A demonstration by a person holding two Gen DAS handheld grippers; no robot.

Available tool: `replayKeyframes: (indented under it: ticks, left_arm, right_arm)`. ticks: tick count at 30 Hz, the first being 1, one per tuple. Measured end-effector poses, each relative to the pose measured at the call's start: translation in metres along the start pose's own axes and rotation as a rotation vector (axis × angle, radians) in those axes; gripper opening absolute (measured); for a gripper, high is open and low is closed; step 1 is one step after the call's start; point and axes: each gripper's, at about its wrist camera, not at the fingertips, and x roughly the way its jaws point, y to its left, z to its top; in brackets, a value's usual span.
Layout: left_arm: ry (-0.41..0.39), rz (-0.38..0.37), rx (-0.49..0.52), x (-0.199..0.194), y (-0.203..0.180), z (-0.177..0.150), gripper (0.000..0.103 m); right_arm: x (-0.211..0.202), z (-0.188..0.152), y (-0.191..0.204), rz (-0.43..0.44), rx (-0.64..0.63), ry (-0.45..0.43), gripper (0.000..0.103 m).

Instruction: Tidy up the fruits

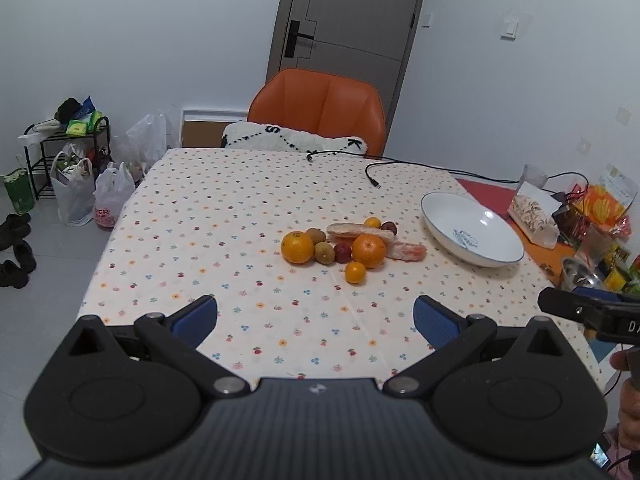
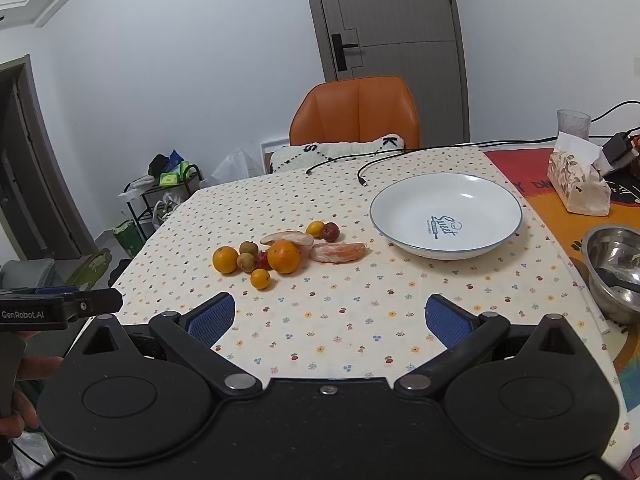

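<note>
On the worktop (image 2: 340, 320), covered in a soft dotted cloth, a tight cluster of fruits (image 2: 280, 252) lies near the middle: two dimpled oranges (image 2: 283, 256), small smooth kumquats (image 2: 260, 279), brown rough-skinned kiwis (image 2: 246, 261) and two peeled, pithy citrus wedges (image 2: 338, 252). The wedges' long axes run roughly side to side, the nearer one tapering toward the bowl (image 2: 446, 216), a glossy white dish with a thin blue rim, empty, just right of the cluster. Bare cloth spreads between fruit and both claws. The left claw (image 1: 316, 320) and right claw (image 2: 330, 318) each gape wide with blue ribbed pads, gripping nothing. A steel bowl (image 2: 612, 268) sits by the right edge.
</note>
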Motion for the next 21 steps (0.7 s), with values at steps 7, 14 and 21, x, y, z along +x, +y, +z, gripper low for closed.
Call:
replayKeyframes:
  ticks: [7,14,21]
  left_arm:
    - [-0.005,-0.009,-0.001,-0.0023,-0.0006,0.0012,0.103]
    - [-0.006,-0.010,-0.008,-0.0024,-0.0003,0.0014,0.103]
    - [-0.010,-0.005,-0.008,-0.0003,0.0013,0.0014,0.103]
  right_arm:
    - [-0.0022,0.0021,-0.0019,-0.006,-0.001,-0.003,0.103]
    - [-0.0024,0.0021,-0.0018,-0.007,-0.004,-0.005,0.103]
    - [-0.0020,0.0023,-0.0032,0.023,-0.004,-0.004,0.103]
